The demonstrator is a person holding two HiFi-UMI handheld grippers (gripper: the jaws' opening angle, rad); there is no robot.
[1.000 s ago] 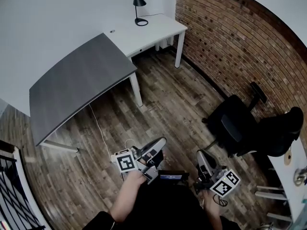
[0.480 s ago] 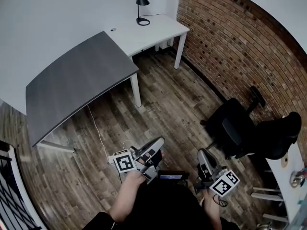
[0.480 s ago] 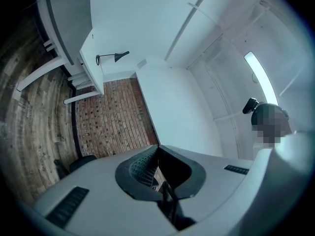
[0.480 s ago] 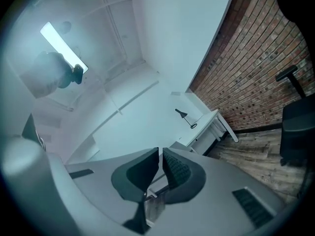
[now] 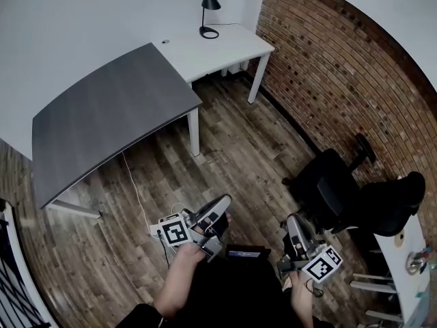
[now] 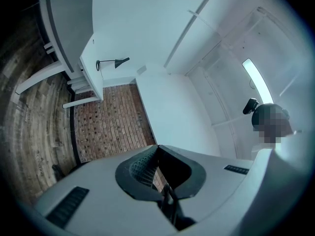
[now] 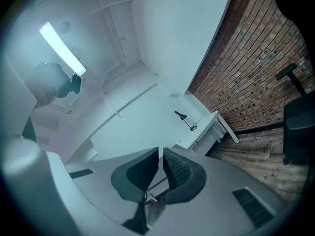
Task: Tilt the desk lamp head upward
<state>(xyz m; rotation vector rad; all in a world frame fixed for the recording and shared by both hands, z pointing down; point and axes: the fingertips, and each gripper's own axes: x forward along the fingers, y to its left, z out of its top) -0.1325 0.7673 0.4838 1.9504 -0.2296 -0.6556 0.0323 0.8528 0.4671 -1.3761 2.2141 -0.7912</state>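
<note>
Desk lamp (image 5: pixel 207 11) stands at the back edge of the white tabletop (image 5: pixel 235 46), close to the white wall and toward the end nearest the brick wall (image 5: pixel 328 67); round base flat on the tabletop, thin stem upright, dark cone head at the top, apparently dipped downward, though it is small at this range; head not yet tilted. Left gripper (image 5: pixel 225 207) and right gripper (image 5: pixel 292 219) are both held low in front of the person's body, over the floor and well apart from the lamp; judged reason: this is the approach, with nothing to grasp yet. Left gripper view: jaws together at the tips, nothing between them, lamp (image 6: pixel 112 63) far off in the field. Right gripper view: jaws closed pad to pad, empty, lamp (image 7: pixel 186 120) small and distant beyond them. The closed jaws suit carrying, and will likely need to part before either can take the lamp head. Surface and room: white tabletop otherwise looks bare; it adjoins a larger grey tabletop (image 5: pixel 116 115), also bare; floor (image 5: pixel 239 149) is dark wood planks with a thin pale cable (image 5: pixel 136 183) trailing across it; black office chair (image 5: pixel 334 183) stands by the brick wall, clear of the direct path to the lamp.
</note>
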